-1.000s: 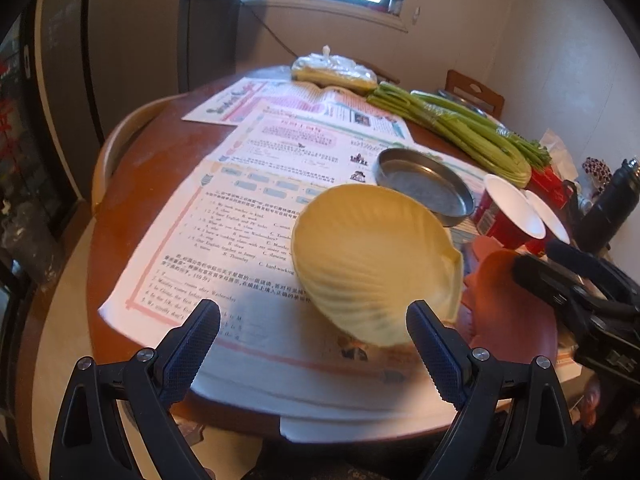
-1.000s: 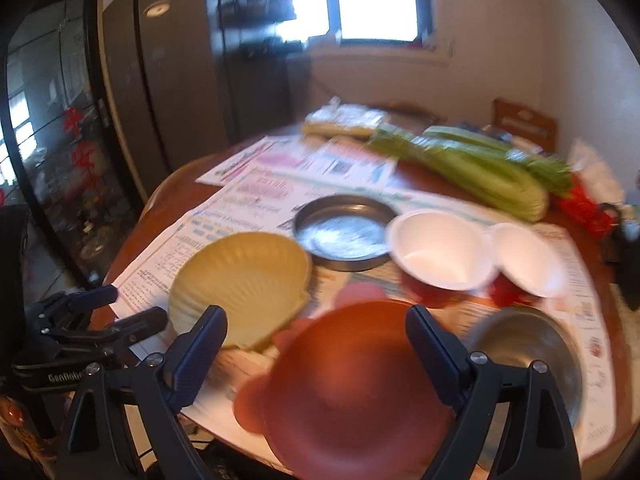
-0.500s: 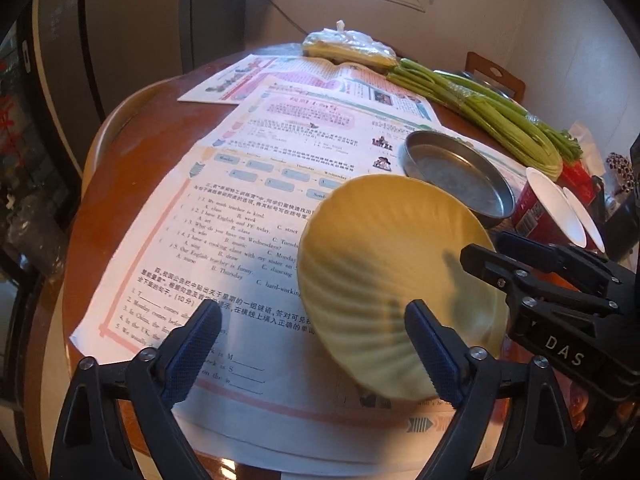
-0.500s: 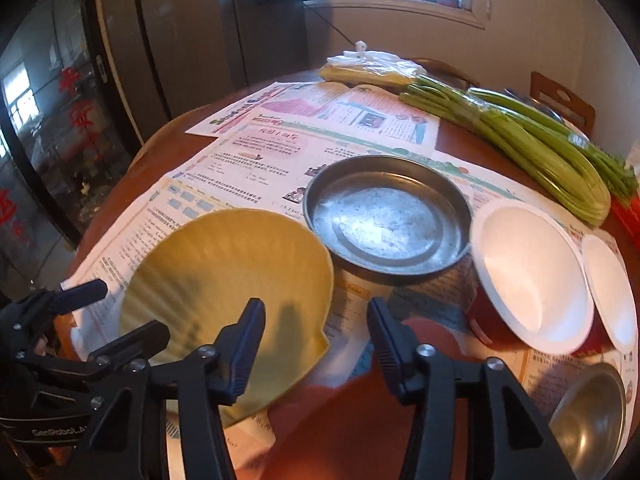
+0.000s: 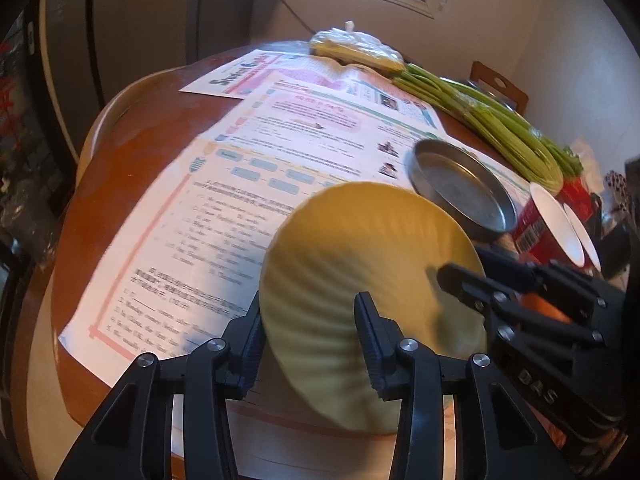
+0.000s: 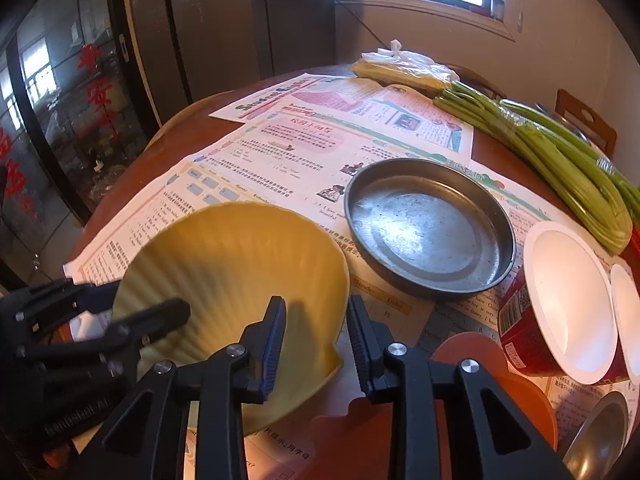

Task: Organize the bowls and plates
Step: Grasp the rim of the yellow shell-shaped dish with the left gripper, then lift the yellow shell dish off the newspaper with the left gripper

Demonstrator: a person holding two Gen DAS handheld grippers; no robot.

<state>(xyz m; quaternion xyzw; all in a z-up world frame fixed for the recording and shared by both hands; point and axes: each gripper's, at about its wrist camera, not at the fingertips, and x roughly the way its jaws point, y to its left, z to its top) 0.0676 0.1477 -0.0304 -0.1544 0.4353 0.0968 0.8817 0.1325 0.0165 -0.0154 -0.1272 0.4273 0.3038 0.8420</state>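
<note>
Now the left gripper (image 5: 310,320) has narrowed from a wide spread to a close straddle of the near-left rim of the shell plate (image 5: 372,280), one finger under the rim and one over the ribbed face; whether the pads actually pinch it I cannot tell. That yellow plate lies on the newspaper (image 5: 224,208) at the near edge of the tabletop (image 5: 132,148), and it looks tilted, its left side raised, where a second ago it lay flatter. Just right of it, the right gripper (image 6: 316,332) has also closed in and moved off the orange plate (image 6: 472,354) onto the shell plate's right rim, its fingers a narrow gap apart with the rim between them; again, firm contact is not clear. Both tools are thus converging on one dish, which suggests a two-handed lift is starting, probably to stack it. Further right sits the metal pan (image 6: 430,230), empty and apart from the shell plate, a likely base or neighbour for stacking. Beyond it stand two red cups (image 6: 560,304) side by side, touching, with a steel bowl (image 6: 600,440) at the near right edge and celery (image 6: 560,172) lying behind.
</note>
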